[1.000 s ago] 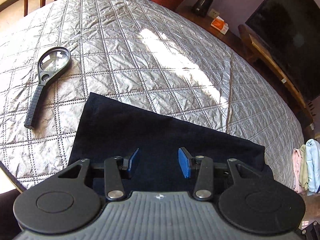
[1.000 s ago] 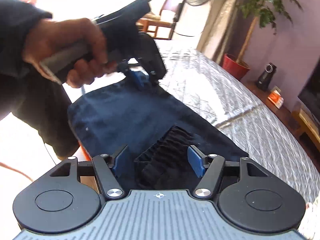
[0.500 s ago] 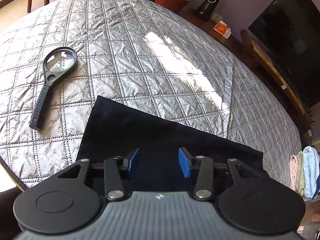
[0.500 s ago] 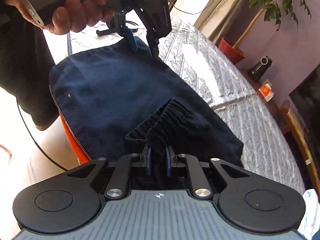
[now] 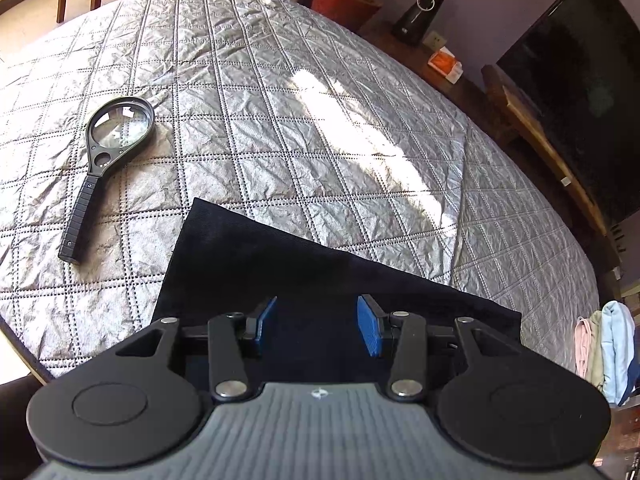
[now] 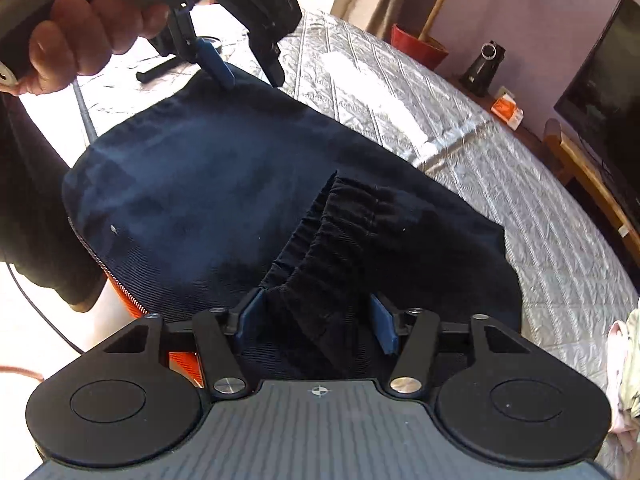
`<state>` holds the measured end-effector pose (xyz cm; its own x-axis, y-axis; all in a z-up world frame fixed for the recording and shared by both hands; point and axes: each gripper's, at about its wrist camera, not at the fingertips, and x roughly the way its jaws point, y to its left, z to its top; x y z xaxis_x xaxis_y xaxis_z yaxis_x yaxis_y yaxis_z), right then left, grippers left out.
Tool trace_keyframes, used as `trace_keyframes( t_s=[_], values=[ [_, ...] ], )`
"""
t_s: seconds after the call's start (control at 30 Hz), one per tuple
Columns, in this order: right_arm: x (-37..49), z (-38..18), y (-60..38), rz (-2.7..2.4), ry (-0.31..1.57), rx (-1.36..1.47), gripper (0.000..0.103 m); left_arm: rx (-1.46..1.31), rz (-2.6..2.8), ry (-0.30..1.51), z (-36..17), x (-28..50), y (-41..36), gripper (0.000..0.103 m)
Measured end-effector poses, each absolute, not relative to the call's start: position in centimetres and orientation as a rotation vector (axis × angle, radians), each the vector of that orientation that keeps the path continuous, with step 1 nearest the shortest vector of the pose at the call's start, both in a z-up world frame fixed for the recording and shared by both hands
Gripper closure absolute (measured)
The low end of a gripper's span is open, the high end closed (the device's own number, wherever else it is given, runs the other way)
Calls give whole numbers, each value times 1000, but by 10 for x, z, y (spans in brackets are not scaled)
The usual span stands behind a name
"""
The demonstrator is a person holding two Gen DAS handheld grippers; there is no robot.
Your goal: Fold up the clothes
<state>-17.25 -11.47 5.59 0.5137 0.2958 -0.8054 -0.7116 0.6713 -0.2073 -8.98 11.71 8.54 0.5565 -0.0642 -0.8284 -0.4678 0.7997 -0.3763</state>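
The dark navy garment [image 6: 208, 184] lies spread flat on the quilted silver bedspread [image 5: 280, 120] of the bed, near the edge closest to the person, with its far corner reaching toward the middle of the quilt. A ribbed elastic cuff [image 6: 344, 224] is folded back over the cloth and runs toward the right gripper [image 6: 316, 316]. An orange lining with a zip [image 6: 132, 304] shows at the garment's near left edge. The right gripper's jaws have just been opening; they now stand apart with the near end of the bunched cuff fabric between the blue pads [image 6: 382, 322], and the pads do not appear to press on it. The left gripper [image 5: 316, 318] hangs over the far part of the garment, its jaws partly open with only flat dark cloth seen below them; nothing is pinched. In the right wrist view this left gripper's fingertips point down at the garment's far edge, at or just above the cloth, and the person's hand [image 6: 76, 40] grips its handle, a dark sleeve [image 6: 36, 216] beneath. Beside the garment, apart from it, a black magnifying glass [image 5: 108, 160] lies on the quilt. Off the bed's right edge is a stack of pale folded clothes [image 5: 608, 352]. Beyond the bed stand a red plant pot [image 5: 340, 0], a small dark speaker [image 5: 418, 14], an orange box [image 5: 444, 64] and a dark television [image 5: 580, 80].
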Motion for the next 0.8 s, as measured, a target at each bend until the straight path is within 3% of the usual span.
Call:
trace_keyframes(
  t_s=[0.07, 0.13, 0.2, 0.3, 0.5, 0.57, 0.7, 0.8],
  values=[
    [-172, 48, -113, 650, 823, -548, 53, -622, 260, 968, 84, -90, 118, 63],
    [-178, 50, -110, 653, 807, -608, 67, -631, 263, 971, 83, -89, 119, 63],
    [-181, 54, -113, 647, 786, -660, 74, -640, 263, 973, 83, -89, 121, 63],
    [-185, 60, -118, 629, 752, -765, 78, -633, 254, 965, 85, -88, 120, 63],
    [-180, 64, -130, 563, 731, -906, 77, -636, 273, 967, 84, -88, 122, 63],
    [-173, 56, -128, 602, 811, -894, 64, -634, 280, 965, 84, -88, 122, 63],
    [-161, 72, -132, 702, 865, -680, 64, -619, 286, 957, 86, -88, 123, 63],
    [-151, 104, -148, 705, 801, -418, 59, -634, 289, 957, 86, -88, 126, 63]
  ],
)
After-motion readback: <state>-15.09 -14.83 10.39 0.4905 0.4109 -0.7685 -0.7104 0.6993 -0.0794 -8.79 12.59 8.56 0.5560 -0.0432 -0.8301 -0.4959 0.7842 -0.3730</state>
